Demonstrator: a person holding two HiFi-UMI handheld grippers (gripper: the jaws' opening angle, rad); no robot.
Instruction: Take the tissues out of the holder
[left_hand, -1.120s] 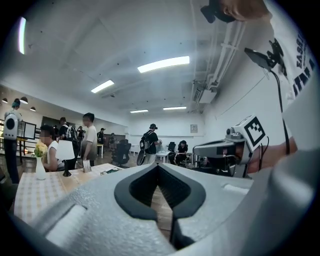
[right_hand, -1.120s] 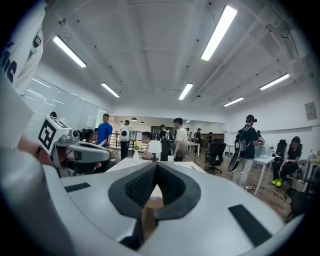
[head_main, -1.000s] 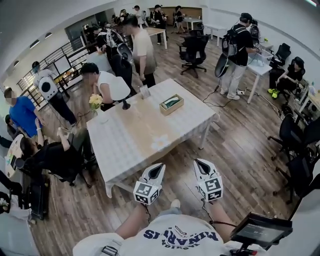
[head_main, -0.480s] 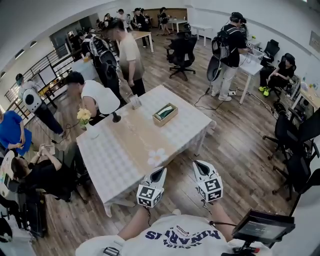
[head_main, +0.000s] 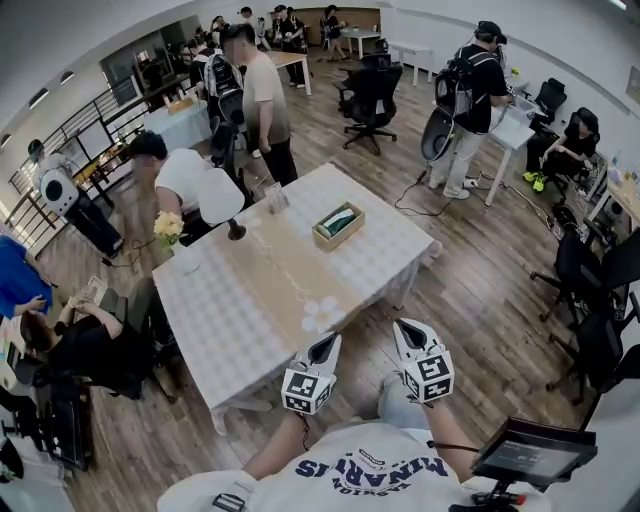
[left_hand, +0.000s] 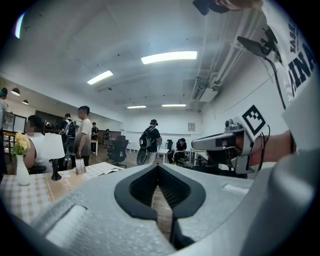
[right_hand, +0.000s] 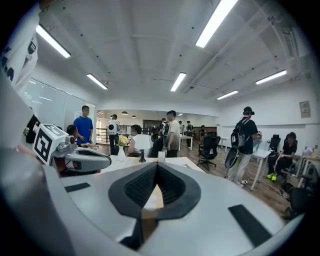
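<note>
On the far left of the desk (head_main: 215, 320) is a vase of yellow flowers (head_main: 167, 229), and a person in white (head_main: 190, 178) leans in just behind it. My left hand-held gripper (head_main: 326, 345) hangs over the near edge of the desk. It is clenched tight, with nothing in it. A bit further right, way across the desk near the far side, is the holder (head_main: 334, 240). The tissues (head_main: 340, 217) are inside it, so none are out yet. My right hand-held gripper (head_main: 404, 328) is over the floor beside the desk. It is clenched and empty too. I think a few things could go wrong. Both jaws are closed, so if I reach in like this I will only bump the holder and push it toward the far edge. The holder looks light, so if I pull a tissue with one side and do not hold the box down, it may lift up too. A hard pull could rip the tissue.
</note>
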